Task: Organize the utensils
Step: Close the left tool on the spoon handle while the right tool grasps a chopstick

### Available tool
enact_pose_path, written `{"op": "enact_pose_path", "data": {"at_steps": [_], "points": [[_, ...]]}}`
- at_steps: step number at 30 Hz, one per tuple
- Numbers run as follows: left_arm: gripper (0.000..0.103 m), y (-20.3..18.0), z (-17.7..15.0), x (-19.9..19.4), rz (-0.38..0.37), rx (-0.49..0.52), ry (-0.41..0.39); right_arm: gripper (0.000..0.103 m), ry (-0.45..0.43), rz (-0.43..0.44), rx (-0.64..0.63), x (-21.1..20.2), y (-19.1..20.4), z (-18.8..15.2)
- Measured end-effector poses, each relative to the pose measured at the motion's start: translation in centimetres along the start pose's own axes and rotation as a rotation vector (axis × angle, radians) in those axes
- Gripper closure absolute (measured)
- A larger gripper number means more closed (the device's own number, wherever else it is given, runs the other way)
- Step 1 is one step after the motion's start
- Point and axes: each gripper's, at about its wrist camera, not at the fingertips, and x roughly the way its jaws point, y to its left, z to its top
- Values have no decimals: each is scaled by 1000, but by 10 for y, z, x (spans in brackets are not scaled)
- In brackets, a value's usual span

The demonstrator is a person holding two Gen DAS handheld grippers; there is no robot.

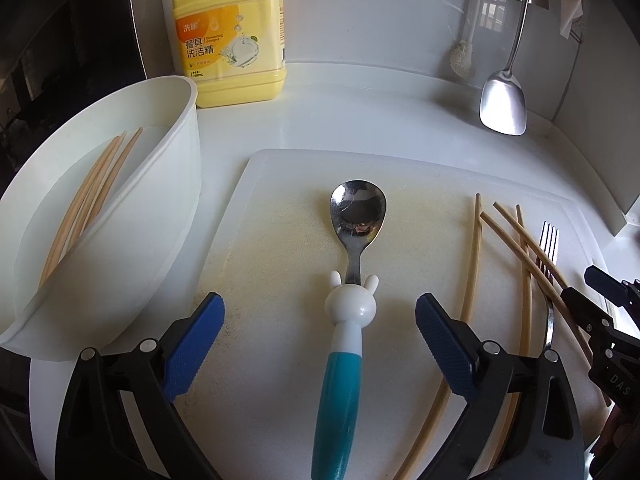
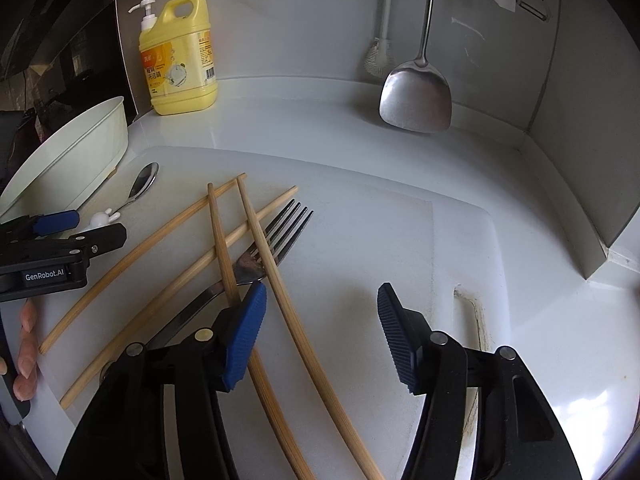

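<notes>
A spoon (image 1: 356, 216) with a teal handle and a white rabbit figure lies on the white cutting board (image 1: 280, 208). My left gripper (image 1: 320, 308) stands open astride its handle, and the pads are clear of it. Several bamboo chopsticks (image 2: 188, 256) and a metal fork (image 2: 286, 226) lie crossed on the board. My right gripper (image 2: 322, 296) is open over them; one chopstick runs between its fingers, close to the left pad (image 2: 244, 336), unpinched. A white tub (image 1: 160, 184) at the left holds several chopsticks (image 1: 88, 196).
A yellow detergent bottle (image 1: 230, 36) stands behind the tub. On the back wall hang a steel spatula (image 1: 503, 104) and a brush (image 1: 462, 58). A wall corner closes in the counter on the right (image 2: 580, 184). A person's fingers (image 2: 26, 344) show at the left edge.
</notes>
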Motion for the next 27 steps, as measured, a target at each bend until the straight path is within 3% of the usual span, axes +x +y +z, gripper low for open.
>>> {"op": "enact_pose_path", "data": {"at_steps": [4,15,18,27], "points": [[28,-5,-3,-6,-20,33,-18,67,3,23,-35,-3,6,-1],[78,-29,-3,-11,-42,103,-48,82,-4,34,-55,-4,14,-2],[80,-31,-6,-13,-31,120,-61,89,-10,35,-57,-5,15,-3],[80,-20,-3,-14,-98,64,-46,92,-26,26,-56,-6,18,-5]]}}
